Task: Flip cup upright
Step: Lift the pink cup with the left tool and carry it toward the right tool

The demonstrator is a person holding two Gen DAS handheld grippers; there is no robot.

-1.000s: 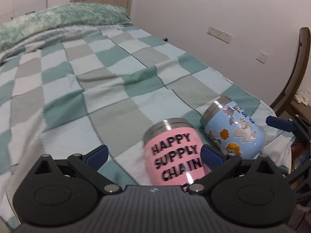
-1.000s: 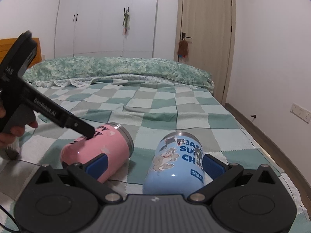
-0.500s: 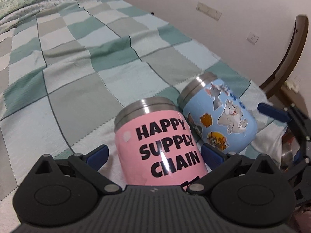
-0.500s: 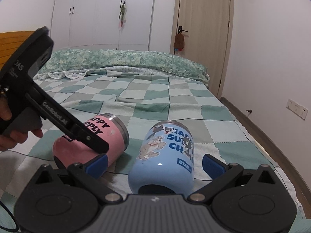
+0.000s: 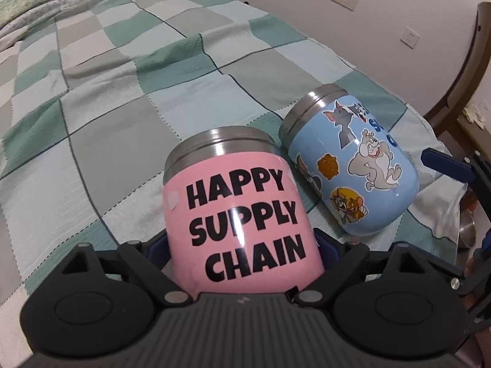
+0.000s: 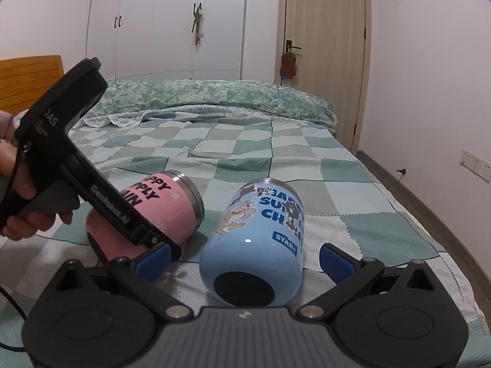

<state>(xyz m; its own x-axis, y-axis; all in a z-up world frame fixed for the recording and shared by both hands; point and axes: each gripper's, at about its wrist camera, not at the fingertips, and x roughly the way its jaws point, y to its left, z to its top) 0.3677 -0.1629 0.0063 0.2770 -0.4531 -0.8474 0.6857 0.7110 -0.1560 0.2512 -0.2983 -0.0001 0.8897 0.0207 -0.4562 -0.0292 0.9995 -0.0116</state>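
Currently I see two tumblers lying on their sides on the checkered bedspread (image 5: 129, 116), steel rims pointing toward the head of the bed. Pink tumbler (image 5: 242, 230), lettered HAPPY SUPPLY CHAIN, sits between the fingers of my left gripper (image 5: 242, 247); blue pads (image 5: 158, 248) press at both flanks near its base, so I read it as clamped on the cup. Blue cartoon tumbler (image 5: 353, 165) lies at 2 o'clock from the pink one, close beside it; whether the two touch I cannot tell.

Right wrist view: right gripper (image 6: 245, 257) spread wide, its pads (image 6: 336, 259) apart from the blue tumbler's sides, black base facing my camera. Left gripper at 9 o'clock, hand (image 6: 21, 196) on its handle.
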